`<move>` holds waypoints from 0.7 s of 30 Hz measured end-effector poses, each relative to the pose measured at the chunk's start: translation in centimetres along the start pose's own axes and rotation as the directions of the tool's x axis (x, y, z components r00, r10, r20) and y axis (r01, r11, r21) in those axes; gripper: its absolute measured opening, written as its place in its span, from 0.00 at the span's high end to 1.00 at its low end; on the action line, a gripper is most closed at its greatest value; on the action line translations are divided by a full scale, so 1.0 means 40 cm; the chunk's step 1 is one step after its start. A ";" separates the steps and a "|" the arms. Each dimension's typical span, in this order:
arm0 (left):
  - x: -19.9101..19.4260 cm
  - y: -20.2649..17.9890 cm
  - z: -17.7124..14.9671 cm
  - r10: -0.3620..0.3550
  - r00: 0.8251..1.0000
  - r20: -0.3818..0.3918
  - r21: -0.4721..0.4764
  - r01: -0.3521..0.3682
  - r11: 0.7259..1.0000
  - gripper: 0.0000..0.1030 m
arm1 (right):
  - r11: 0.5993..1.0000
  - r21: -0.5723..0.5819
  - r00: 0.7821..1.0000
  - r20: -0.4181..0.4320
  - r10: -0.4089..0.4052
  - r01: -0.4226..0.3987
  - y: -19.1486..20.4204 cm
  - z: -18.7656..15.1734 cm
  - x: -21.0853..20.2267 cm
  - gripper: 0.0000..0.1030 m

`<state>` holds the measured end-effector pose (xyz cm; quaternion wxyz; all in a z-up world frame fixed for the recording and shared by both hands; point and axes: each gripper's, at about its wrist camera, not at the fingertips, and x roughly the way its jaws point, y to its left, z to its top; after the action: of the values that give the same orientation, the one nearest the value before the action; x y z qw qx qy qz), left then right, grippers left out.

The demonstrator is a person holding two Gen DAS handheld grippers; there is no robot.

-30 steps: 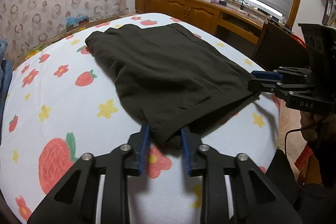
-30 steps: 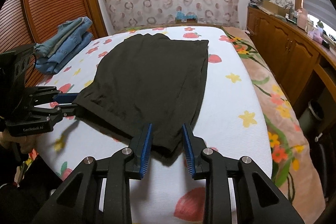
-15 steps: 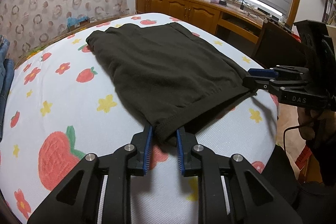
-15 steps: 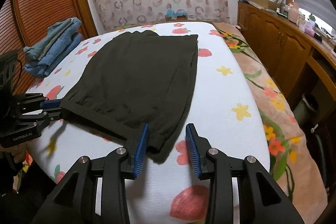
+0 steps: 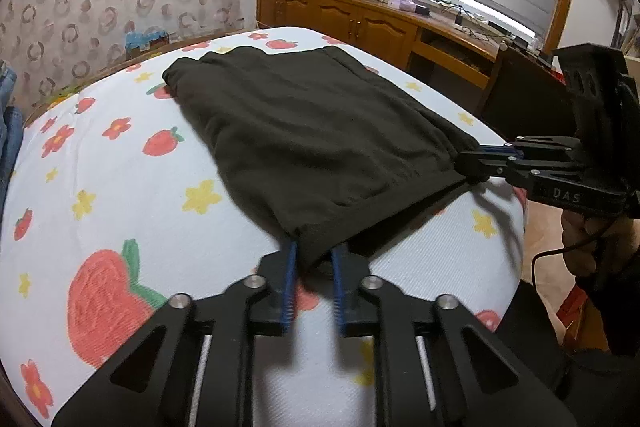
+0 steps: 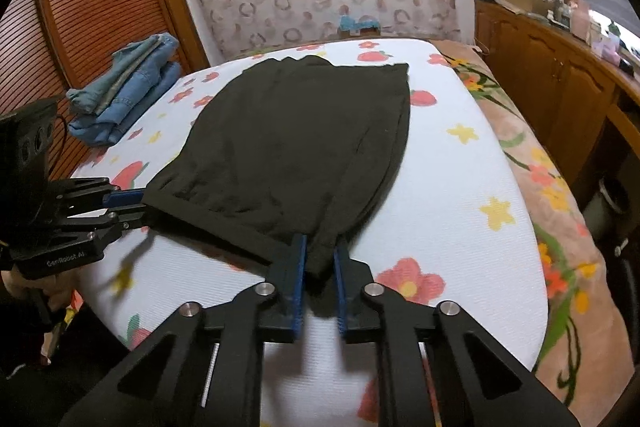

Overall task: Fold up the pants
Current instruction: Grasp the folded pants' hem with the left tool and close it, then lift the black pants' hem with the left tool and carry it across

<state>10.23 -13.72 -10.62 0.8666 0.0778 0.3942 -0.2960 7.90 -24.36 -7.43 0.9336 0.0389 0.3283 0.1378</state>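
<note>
Lengthwise, pants point away, claws-held

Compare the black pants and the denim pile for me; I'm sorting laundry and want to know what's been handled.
The black pants lie spread flat mid-bed; the denim pile sits bunched at the bed's far left edge. The pants are plain black, the denim faded blue. The left gripper and right gripper each pinch a near pants corner; nothing touches the denim. Both rest on the strawberry-print sheet.

The left gripper pinches the near corner of the dark pants. To its right, the right gripper grips another corner.
</note>
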 end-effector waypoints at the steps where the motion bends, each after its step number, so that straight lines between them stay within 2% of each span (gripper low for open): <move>1: -0.007 -0.002 0.004 0.009 1.000 0.009 0.005 -0.009 1.000 0.88 | 1.000 -0.001 1.000 0.007 0.008 -0.008 0.000 0.003 -0.003 0.90; 4: -0.061 -0.001 0.031 0.012 0.998 0.067 -0.004 -0.011 1.000 0.88 | 1.000 -0.019 0.998 0.060 0.025 -0.024 0.012 0.028 -0.041 0.91; 8: -0.173 0.000 0.082 0.021 0.985 0.173 -0.006 -0.021 1.000 0.89 | 0.997 -0.066 0.988 0.149 0.046 -0.037 0.038 0.084 -0.127 0.91; 15: -0.374 -0.013 0.172 0.044 0.941 0.336 0.019 -0.053 0.998 0.89 | 0.987 -0.155 0.954 0.287 0.085 -0.041 0.097 0.185 -0.286 0.91; 21: -0.477 -0.013 0.243 0.072 0.910 0.408 0.040 -0.097 0.995 0.90 | 0.974 -0.227 0.923 0.374 0.092 -0.006 0.146 0.241 -0.390 0.91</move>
<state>6.34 -9.11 9.92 0.9389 0.0570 0.1929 -0.2795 0.92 -23.01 10.46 0.9743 -0.0310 0.1216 0.1868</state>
